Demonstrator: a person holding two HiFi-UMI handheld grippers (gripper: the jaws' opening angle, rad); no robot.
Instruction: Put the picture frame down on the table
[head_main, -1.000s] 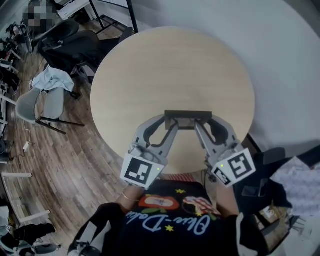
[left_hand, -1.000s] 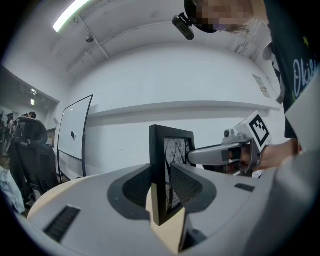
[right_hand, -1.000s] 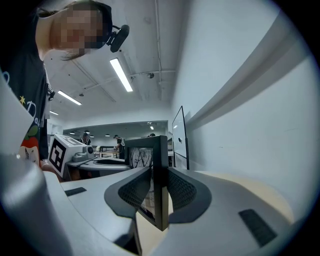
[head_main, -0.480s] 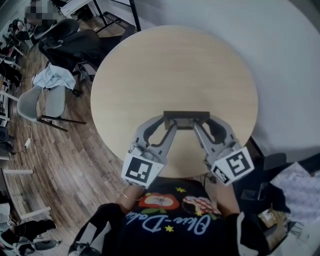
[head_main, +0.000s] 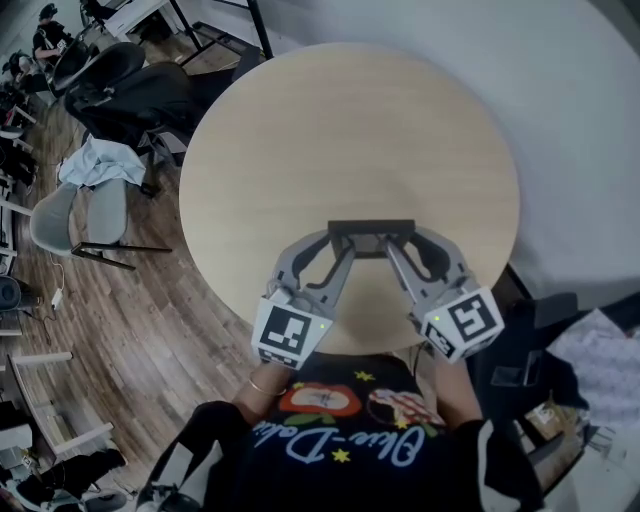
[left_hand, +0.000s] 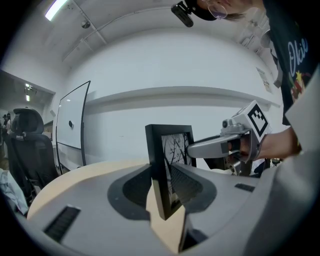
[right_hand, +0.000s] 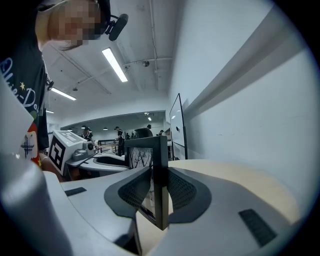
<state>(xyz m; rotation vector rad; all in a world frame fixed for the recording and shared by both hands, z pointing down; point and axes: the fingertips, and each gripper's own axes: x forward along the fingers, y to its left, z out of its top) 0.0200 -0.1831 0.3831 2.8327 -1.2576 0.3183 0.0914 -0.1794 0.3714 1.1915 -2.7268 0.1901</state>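
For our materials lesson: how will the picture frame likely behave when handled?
Probably stiff: the picture frame spans the left gripper and right gripper without sagging. Thin and upright, it may tip if released on its edge.

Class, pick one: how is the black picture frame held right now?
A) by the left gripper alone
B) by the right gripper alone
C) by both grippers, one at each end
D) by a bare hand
C: the left gripper and the right gripper each clamp one end of the picture frame.
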